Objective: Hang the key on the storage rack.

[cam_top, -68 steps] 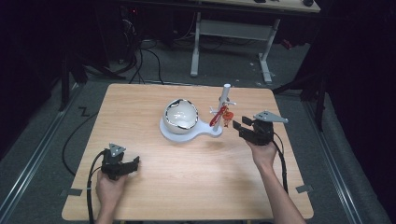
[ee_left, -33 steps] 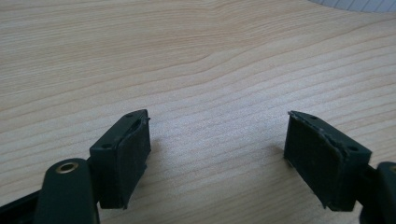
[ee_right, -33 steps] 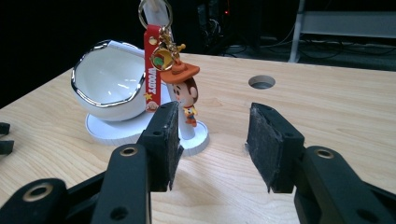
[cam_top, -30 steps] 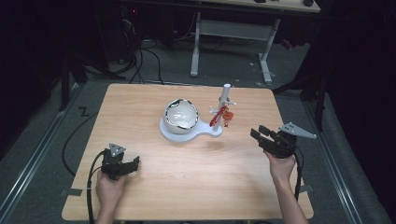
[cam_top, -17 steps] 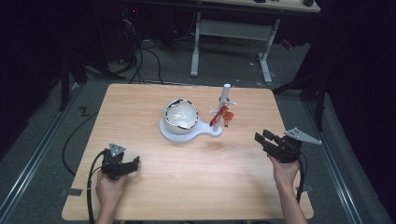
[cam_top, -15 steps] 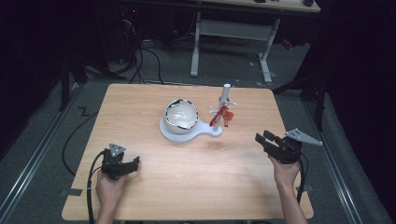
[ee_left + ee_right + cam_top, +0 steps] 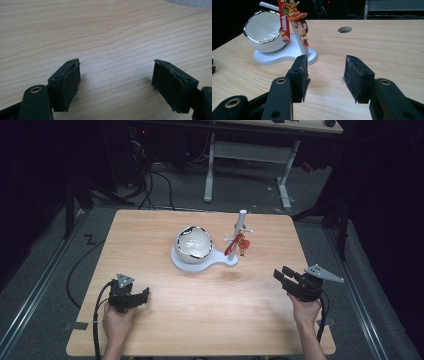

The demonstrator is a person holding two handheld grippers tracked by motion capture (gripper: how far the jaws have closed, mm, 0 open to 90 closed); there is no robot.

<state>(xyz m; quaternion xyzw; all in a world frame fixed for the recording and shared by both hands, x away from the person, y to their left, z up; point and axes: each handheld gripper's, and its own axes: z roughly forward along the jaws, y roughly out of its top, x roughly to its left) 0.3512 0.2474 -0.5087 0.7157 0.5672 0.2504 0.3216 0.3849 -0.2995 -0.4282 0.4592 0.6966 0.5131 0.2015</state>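
Each claw is matt black: the left claw [image 7: 145,293] and right claw [image 7: 281,273] carry flat rubbery pads on arms with brass-ringed screw holes, a grey three-cornered plate on top, and a black trailing cable. Forearms are bare, sleeveless.

Stand post [image 7: 298,37] top cut off by upper edge; keychain [image 7: 234,245] details too small in high view.

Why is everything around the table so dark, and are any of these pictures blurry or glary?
In the high view, light falls on the wooden table alone, so the floor and desk behind sink into gloom. In the right gripper view, the white bowl and hanging keychain look sharp, the bowl's silver rim glints, and the background is black. In the left gripper view, the near jaws look slightly soft and the wood grain is evenly lit.
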